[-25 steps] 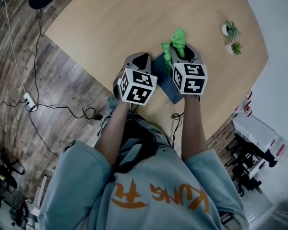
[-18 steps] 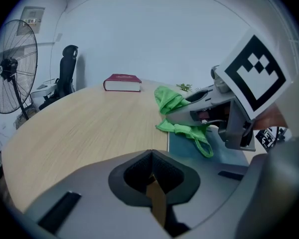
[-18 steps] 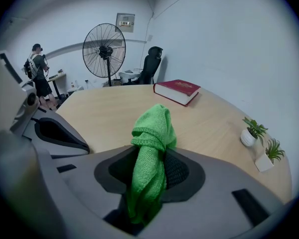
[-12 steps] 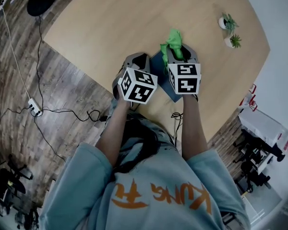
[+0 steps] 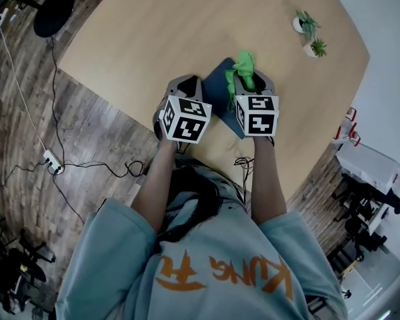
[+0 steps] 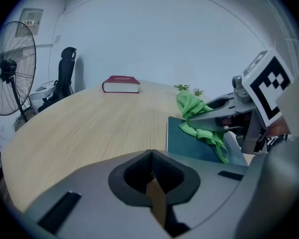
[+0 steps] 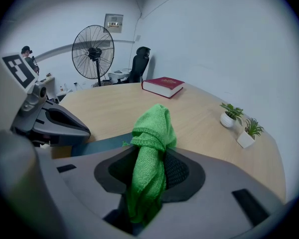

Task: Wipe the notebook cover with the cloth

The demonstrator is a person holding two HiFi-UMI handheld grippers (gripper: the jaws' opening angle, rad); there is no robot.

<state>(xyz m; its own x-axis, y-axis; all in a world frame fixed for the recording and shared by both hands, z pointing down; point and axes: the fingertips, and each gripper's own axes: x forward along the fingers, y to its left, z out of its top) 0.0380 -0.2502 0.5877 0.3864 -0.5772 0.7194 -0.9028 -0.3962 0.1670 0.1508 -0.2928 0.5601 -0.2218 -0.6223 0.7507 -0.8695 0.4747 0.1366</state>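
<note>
We hold the right tongs (image 7: 154, 156) pinched tight on the green cloth (image 7: 152, 133). One bunch of it sticks up past the tips and the rest hangs down. The left tongs (image 6: 151, 156) are pressed together with nothing in them. A thin tan strip shows under the join, and we think it is only the counter (image 5: 153, 25) seen through the gap. The blue notebook (image 5: 219, 85) lies flat on the counter close to our edge, just beside the left tongs and partly under the right tongs. From the left gripper view, the hanging end of the cloth seems to rest on the cover, though it is hard to be sure it really touches. A second ago the cloth reached out well past the far corner of the notebook. Now that corner is about level with the top of the cloth, and more blue cover shows in front of the left tongs. So it looks like we have pulled the cloth back toward us along the right side of the cover. Our head has moved too, so the slide may be smaller than it looks. We think this means the wiping has started and one stroke is being made. The left part of the cover has no cloth on it right now. Nothing holds the notebook down, so it could slip if we rub hard. The red book (image 6: 120, 83) sits far away across the counter.
</note>
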